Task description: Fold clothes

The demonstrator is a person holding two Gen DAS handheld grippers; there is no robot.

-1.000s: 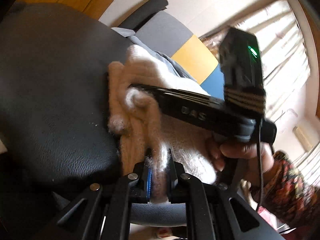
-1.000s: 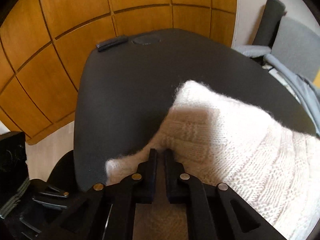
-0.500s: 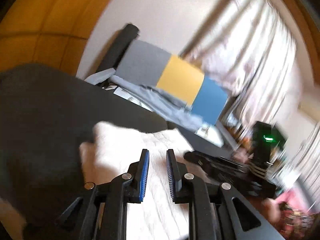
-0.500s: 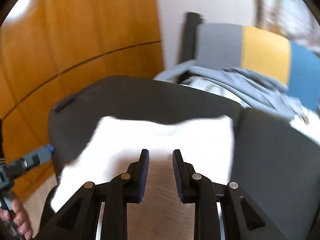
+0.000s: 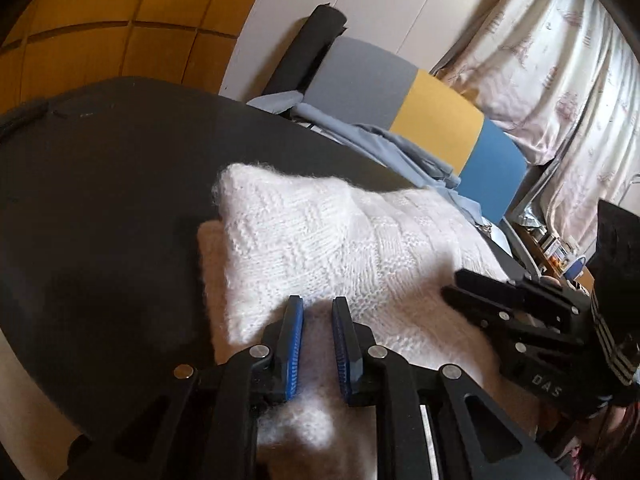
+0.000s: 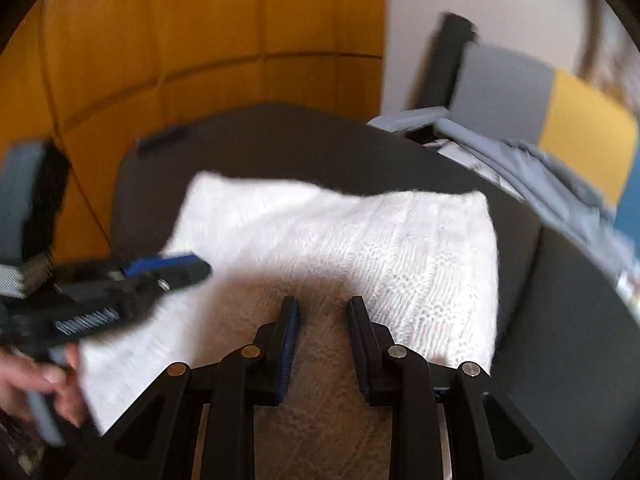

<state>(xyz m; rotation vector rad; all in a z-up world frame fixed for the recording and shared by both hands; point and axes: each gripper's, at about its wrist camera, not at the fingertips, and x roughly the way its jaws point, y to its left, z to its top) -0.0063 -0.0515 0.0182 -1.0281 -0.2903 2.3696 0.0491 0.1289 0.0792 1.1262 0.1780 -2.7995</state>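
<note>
Sweater (image 5: 320, 240): white fuzzy knit, lying doubled in layers on the black table (image 5: 100, 200), directly ahead of and beneath both claws. Left gripper (image 5: 317, 320): jaws apart, nothing between them, poised just above the near edge. Right gripper (image 6: 322, 320): jaws spread wider, likewise holding nothing. Judged light, very soft and limp, prone to sag, stretch and shed fibres on the pads. Best taken at a corner or doubled edge, pinching all layers together.
</note>
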